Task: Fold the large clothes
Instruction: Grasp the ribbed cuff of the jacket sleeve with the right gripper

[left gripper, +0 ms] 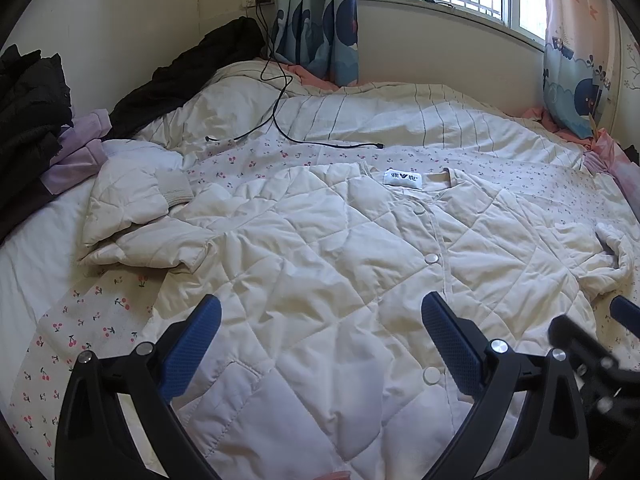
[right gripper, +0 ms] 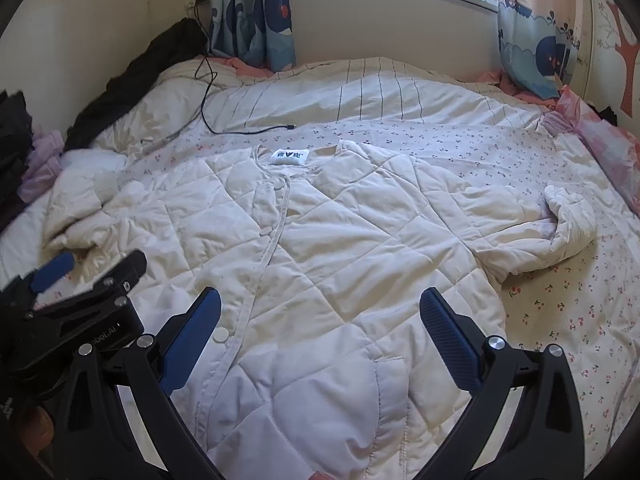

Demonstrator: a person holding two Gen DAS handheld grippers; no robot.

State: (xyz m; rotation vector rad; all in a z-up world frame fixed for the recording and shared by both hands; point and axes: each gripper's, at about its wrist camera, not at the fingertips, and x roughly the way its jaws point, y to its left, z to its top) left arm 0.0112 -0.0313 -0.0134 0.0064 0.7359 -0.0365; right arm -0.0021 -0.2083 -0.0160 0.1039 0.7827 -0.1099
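Note:
A cream quilted jacket (left gripper: 332, 264) (right gripper: 336, 240) lies spread flat on the bed, front up and buttoned, with its collar label (left gripper: 404, 179) (right gripper: 290, 157) toward the window. Its left sleeve (left gripper: 136, 216) is bunched and folded inward. The right sleeve (right gripper: 560, 224) curls back at the cuff. My left gripper (left gripper: 320, 320) hovers open above the lower front of the jacket, with nothing between its blue pads. My right gripper (right gripper: 320, 316) is also open, just over the jacket's lower right panel. Each gripper shows at the edge of the other's view.
The bed (right gripper: 560, 312) has a cherry-print sheet, with a striped quilt (left gripper: 400, 112) behind the jacket. A black charging cable (left gripper: 280, 120) trails across the quilt from a wall socket. Dark clothes (left gripper: 28, 92) and a lilac garment (left gripper: 80, 152) are piled at the left. Curtains (left gripper: 316, 20) hang by the window.

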